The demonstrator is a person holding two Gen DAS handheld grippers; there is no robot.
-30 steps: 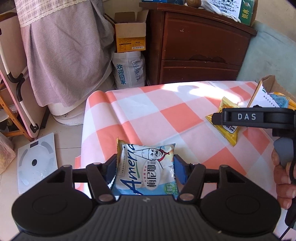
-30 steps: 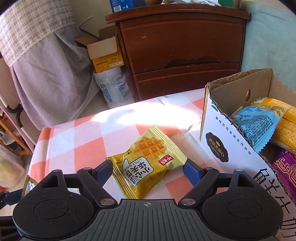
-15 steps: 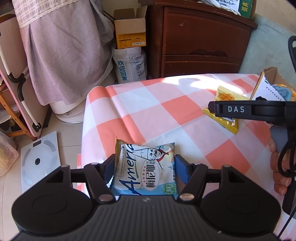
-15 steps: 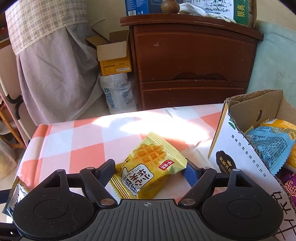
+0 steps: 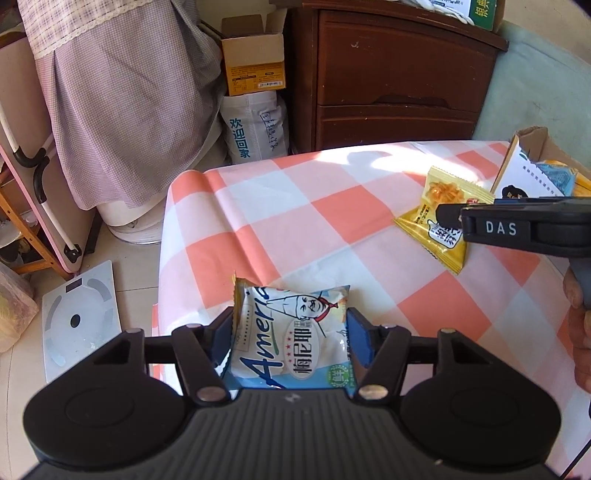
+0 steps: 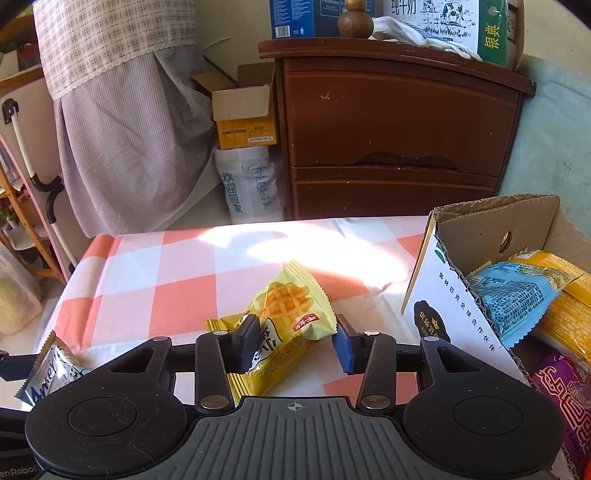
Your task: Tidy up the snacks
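Snacks: two loose packets on the checked table [image 5: 295,221], more already in the cardboard box [image 6: 461,295] at its right end.

Left gripper [image 5: 290,343] is clamped on the blue-white packet [image 5: 291,339], both pads [image 5: 360,341] pressing its sides, near the table's front-left edge. The packet lies flat and fills the gap between the jaws.

Right gripper [image 6: 291,343] has squeezed in on the yellow waffle packet [image 6: 284,317]. The left pad [image 6: 245,343] bites into the wrapper and crumples it, the blue right pad sits at its other edge. So I'm holding that one, mid-table, just left of the box.

In the left view the right gripper's black arm marked DAS [image 5: 517,229] crosses over the waffle packet and hides part of it. The person's hand [image 5: 580,332] shows at the right frame edge.

The box's white front wall stands upright right beside the right gripper, between it and the contents. Inside I see a light-blue packet [image 6: 513,299], yellow packets [image 6: 565,306] and a purple one [image 6: 565,398].

Behind the table: a brown dresser [image 6: 399,129] with milk cartons [image 6: 461,22] on top, an open carton [image 6: 243,107] over a white printed bag [image 6: 247,184], and a checked cloth cover [image 6: 129,129]. A white bathroom scale [image 5: 79,317] lies on the floor left of the table.
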